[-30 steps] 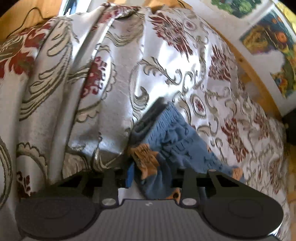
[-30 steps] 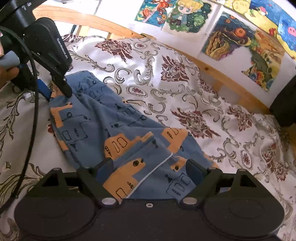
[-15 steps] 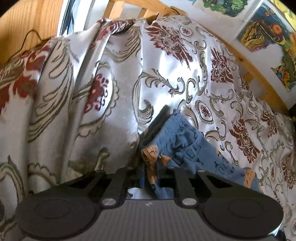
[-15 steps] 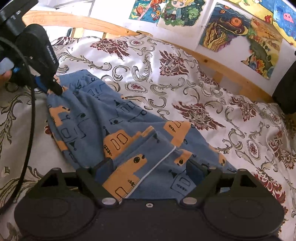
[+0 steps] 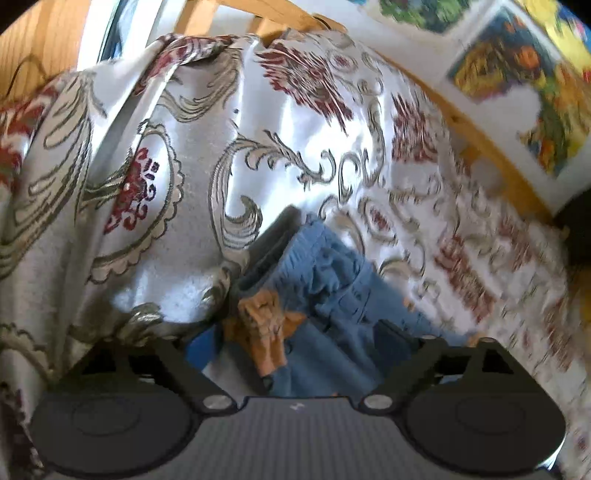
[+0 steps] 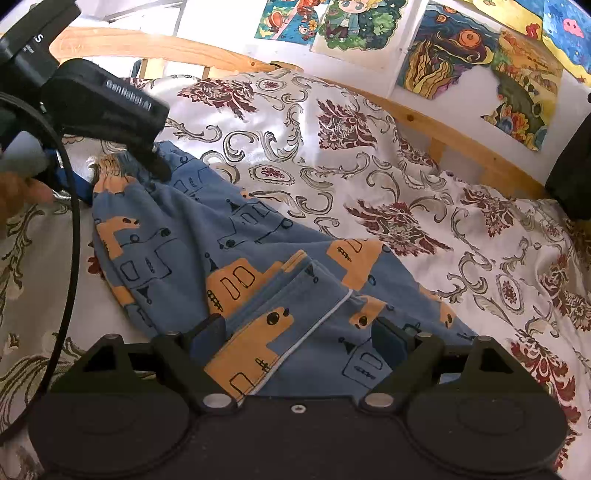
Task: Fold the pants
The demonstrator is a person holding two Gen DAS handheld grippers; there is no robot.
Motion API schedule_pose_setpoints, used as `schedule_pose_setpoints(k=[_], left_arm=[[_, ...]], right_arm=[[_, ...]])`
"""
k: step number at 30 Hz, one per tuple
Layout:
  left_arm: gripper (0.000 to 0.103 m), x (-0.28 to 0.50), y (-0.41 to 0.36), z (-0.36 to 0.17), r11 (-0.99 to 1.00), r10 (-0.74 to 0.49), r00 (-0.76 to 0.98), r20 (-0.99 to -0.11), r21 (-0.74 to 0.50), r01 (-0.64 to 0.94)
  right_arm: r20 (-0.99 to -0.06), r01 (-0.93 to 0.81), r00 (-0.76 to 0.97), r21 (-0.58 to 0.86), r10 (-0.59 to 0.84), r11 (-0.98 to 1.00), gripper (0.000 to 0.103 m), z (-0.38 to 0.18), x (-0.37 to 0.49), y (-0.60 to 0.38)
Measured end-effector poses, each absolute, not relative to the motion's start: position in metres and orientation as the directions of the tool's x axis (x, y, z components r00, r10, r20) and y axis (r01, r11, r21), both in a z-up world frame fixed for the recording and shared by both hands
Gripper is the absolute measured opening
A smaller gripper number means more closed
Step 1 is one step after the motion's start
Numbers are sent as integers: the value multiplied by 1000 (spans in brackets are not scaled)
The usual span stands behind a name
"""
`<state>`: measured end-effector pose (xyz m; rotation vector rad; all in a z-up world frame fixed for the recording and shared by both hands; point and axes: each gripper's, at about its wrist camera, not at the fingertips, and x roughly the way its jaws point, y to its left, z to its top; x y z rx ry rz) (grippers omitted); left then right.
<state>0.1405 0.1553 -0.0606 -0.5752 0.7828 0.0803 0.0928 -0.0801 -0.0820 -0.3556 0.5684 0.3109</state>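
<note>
Left wrist: left gripper [image 5: 295, 354] has its fingers spread around the waistband of the pants [image 5: 332, 280], gripping nothing; clamp the gathered band fully before lifting.
Right wrist: right gripper [image 6: 299, 339] spread wide over the leg ends on the bed [image 6: 406, 177]; pinch both layers together.

1. Bed [image 6: 406, 177] covered by a shiny white spread with dark red flowers and grey-gold scrolls, creased and bunched at the far left
2. Pale wooden bed rail [image 6: 461, 140] along the far edge, with slats [image 6: 147, 68] at the head end
3. White wall [image 6: 229, 26] behind, hung with bright cartoon drawings [image 6: 476, 51]
4. Wood panelling [image 5: 40, 44] at the upper left of the left wrist view
5. Strong daylight across the spread
</note>
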Motion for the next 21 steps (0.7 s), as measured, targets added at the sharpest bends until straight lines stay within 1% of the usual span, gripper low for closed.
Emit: schedule_pose_setpoints(k=[4, 5, 6, 8, 9, 10, 11, 12, 14, 16, 17, 21], left_arm=[[94, 139, 167, -65, 790, -155, 749, -645, -536, -298], [89, 138, 169, -65, 783, -152, 754, -639, -543, -303], [87, 137, 170, -65, 782, -141, 755, -640, -540, -311], [74, 136, 170, -65, 787, -121, 748, -652, -522, -327], [69, 135, 172, -66, 783, -110, 747, -656, -520, -341], [57, 133, 175, -66, 773, -95, 743, -662, -519, -364], [41, 131, 178, -67, 761, -83, 740, -667, -522, -385], [38, 130, 182, -69, 742, -74, 737, -672, -531, -409], [36, 129, 186, -71, 712, -87, 741, -665, -562, -421], [34, 130, 183, -71, 728, -77, 738, -670, -544, -418], [30, 131, 182, -71, 736, -72, 736, -673, -534, -416], [25, 132, 183, -72, 741, -79, 732, -677, -531, -412]], right_arm=[[-575, -379, 795, -220, 195, 899, 87, -81, 94, -82], [-576, -379, 794, -216, 196, 900, 87, -81, 94, -82], [-576, -379, 793, -213, 198, 900, 87, -82, 94, -82], [-577, -378, 792, -205, 201, 903, 87, -81, 94, -82], [-578, -377, 791, -202, 201, 904, 87, -81, 95, -83], [-578, -377, 790, -198, 203, 905, 87, -81, 95, -83], [-578, -377, 790, -196, 204, 905, 87, -81, 95, -84], [-579, -377, 790, -195, 204, 905, 87, -81, 95, -84], [-579, -377, 789, -194, 205, 906, 87, -80, 95, -84], [-574, -378, 792, -193, 208, 905, 87, -79, 94, -84], [-566, -377, 796, -191, 212, 906, 87, -78, 94, -85], [-514, -350, 834, -211, 201, 913, 87, -64, 88, -90]])
